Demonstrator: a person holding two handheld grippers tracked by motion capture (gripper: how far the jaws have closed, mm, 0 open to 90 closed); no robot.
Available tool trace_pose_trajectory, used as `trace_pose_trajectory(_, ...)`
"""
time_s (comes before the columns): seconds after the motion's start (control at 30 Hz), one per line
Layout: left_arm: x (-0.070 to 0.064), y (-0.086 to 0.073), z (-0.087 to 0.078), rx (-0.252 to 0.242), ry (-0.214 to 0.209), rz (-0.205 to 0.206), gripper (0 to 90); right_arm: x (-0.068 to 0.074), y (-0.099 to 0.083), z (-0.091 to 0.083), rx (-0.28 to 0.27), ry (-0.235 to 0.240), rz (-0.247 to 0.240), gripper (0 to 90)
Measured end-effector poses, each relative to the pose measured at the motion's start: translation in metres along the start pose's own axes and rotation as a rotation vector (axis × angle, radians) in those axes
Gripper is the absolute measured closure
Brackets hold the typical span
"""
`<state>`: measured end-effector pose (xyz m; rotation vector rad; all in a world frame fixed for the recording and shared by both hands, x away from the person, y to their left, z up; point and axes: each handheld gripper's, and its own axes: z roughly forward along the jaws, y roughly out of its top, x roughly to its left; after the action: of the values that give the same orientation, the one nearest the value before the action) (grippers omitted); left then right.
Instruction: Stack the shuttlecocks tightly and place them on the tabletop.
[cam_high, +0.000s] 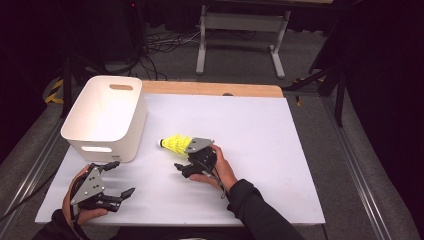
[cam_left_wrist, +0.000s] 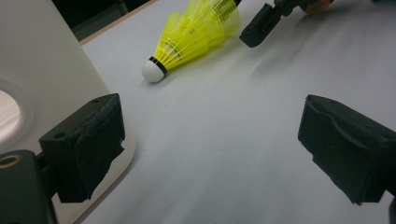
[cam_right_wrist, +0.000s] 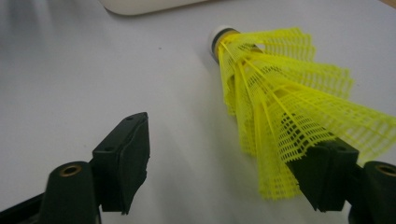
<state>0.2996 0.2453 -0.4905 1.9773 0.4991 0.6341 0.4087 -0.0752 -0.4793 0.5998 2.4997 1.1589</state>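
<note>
Yellow shuttlecock (cam_right_wrist: 280, 116) lies on its side just right of the white bin (cam_high: 105, 117), cork toward the bin. Right gripper (cam_right_wrist: 229, 163) is spread wide — one jaw against the skirt's open end, the other apart. Left gripper (cam_left_wrist: 210, 154) gapes, idle, near the bin. Risk: closing off-centre likely crushes the mesh or rolls the shuttlecock away.

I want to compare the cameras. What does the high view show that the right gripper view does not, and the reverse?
The high view alone shows the whole white plastic bin, the open left gripper, both hands and the floor beyond.

The right gripper view alone shows the skirt's fine mesh, with one black jaw against its edge.

Both show the yellow plastic shuttlecock with its white cork tip, the right gripper and the white table.
</note>
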Motion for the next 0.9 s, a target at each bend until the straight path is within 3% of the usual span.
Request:
trace_pose_trajectory(0.07,-0.001,0.000,0.001,0.004,-0.007,0.004,8.1,0.001,0.004,0.005,0.016,0.015,-0.004,26.2)
trace_pose_trajectory(0.13,-0.002,0.001,0.002,0.004,-0.008,0.008,8.0,0.001,0.007,0.010,0.028,-0.007,-0.007,25.4)
trace_pose_trajectory(0.23,-0.003,0.000,0.005,0.018,-0.022,0.008,8.5,-0.001,0.010,0.016,0.020,-0.009,0.031,25.6)
trace_pose_trajectory(0.33,-0.006,0.001,0.007,0.028,-0.031,0.021,8.5,-0.002,0.013,0.025,0.030,-0.056,0.044,26.0)
trace_pose_trajectory(0.5,-0.007,0.001,0.007,0.030,-0.035,0.019,8.6,-0.003,0.017,0.028,0.032,-0.092,0.071,29.0)
trace_pose_trajectory(0.63,-0.006,0.001,0.007,0.024,-0.037,0.013,8.7,-0.005,0.019,0.028,0.007,-0.071,0.098,30.6)
trace_pose_trajectory(0.8,-0.007,0.001,0.008,0.030,-0.047,0.014,8.9,-0.003,0.025,0.029,-0.012,-0.048,0.048,35.8)
trace_pose_trajectory(0.9,-0.007,0.001,0.010,0.035,-0.054,0.017,8.9,-0.004,0.028,0.034,-0.002,-0.049,0.049,38.1)
